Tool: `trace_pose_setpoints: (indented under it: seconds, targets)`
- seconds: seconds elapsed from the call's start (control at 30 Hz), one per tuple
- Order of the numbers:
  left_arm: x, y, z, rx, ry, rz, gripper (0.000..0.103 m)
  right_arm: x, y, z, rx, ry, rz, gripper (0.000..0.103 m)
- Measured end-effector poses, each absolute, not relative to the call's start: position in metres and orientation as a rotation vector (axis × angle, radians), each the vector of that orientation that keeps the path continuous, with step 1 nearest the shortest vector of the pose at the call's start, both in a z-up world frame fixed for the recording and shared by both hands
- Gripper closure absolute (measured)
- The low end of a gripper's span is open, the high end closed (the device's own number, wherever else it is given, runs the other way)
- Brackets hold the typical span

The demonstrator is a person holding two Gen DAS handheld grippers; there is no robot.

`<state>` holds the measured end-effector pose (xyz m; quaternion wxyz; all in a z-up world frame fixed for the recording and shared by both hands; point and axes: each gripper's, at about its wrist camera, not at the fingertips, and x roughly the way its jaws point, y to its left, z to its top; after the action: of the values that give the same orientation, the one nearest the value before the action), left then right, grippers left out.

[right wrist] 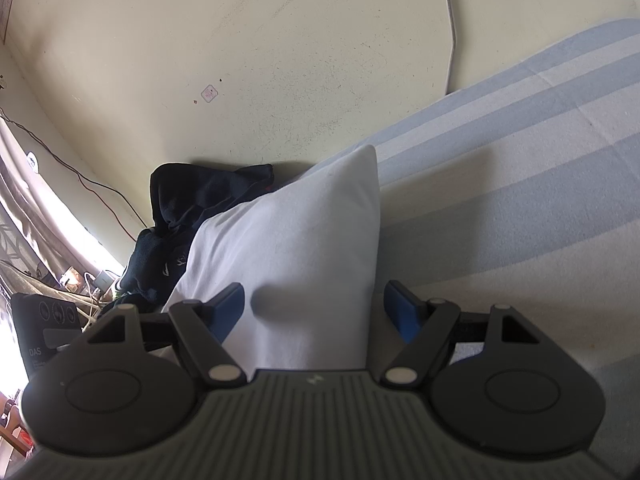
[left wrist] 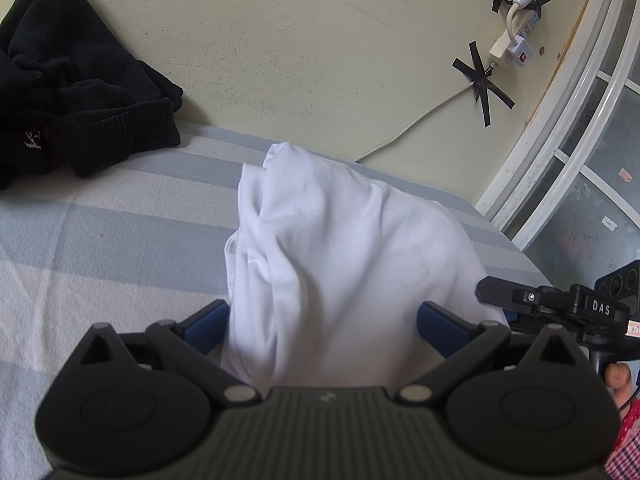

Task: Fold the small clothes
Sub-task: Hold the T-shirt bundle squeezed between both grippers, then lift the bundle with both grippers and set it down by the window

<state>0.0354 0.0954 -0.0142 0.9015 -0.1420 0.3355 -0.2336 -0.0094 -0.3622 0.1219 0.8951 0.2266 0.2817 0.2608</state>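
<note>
A white cotton garment (left wrist: 340, 248) lay on the striped blue-grey bed (left wrist: 100, 240), bunched between both spread tools' jaws: left tool (left wrist: 324, 320), right tool (right wrist: 316, 308), perhaps touching neither. Only the left view showed a taped white power strip (left wrist: 524, 36).

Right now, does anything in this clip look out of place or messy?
The black clothes lie in a crumpled heap against the wall at the far edge of the striped bed, unfolded. On the wall, a power strip is fixed with crossed black tape. The white garment looks undamaged.
</note>
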Motion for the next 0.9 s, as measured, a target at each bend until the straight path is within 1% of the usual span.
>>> trace_pose_setpoints:
  seconds: [0.43,0.5,0.53,0.57,0.6,0.67,0.7,0.73,0.77,0.83,0.9]
  targets:
    - [0.035,0.096,-0.013,-0.298,0.694,-0.486,0.001,-0.009,-0.362,0.122,0.468,0.584,0.54,0.024]
    - [0.035,0.097,-0.012,-0.31,0.695,-0.5,0.006,-0.009,-0.362,0.122,0.467,0.584,0.539,0.025]
    - [0.035,0.097,-0.012,-0.314,0.695,-0.501,0.01,-0.009,-0.361,0.122,0.465,0.586,0.537,0.028]
    - [0.034,0.096,-0.012,-0.314,0.695,-0.499,0.013,-0.008,-0.359,0.122,0.457,0.591,0.534,0.041]
    - [0.034,0.095,-0.012,-0.31,0.694,-0.495,0.014,-0.008,-0.355,0.123,0.437,0.602,0.542,0.042]
    - [0.032,0.094,-0.011,-0.305,0.691,-0.483,0.021,-0.012,-0.347,0.126,0.378,0.584,0.53,0.052]
    - [0.032,0.095,-0.011,-0.309,0.689,-0.484,0.023,-0.013,-0.345,0.127,0.356,0.573,0.534,0.054]
    - [0.032,0.096,-0.011,-0.317,0.688,-0.486,0.027,-0.014,-0.344,0.128,0.346,0.568,0.535,0.059]
    - [0.032,0.098,-0.012,-0.327,0.69,-0.485,0.031,-0.014,-0.343,0.128,0.34,0.564,0.536,0.061]
    - [0.032,0.1,-0.012,-0.343,0.691,-0.484,0.035,-0.014,-0.343,0.128,0.331,0.555,0.538,0.067]
    - [0.033,0.101,-0.013,-0.353,0.693,-0.486,0.035,-0.015,-0.341,0.128,0.313,0.544,0.534,0.067]
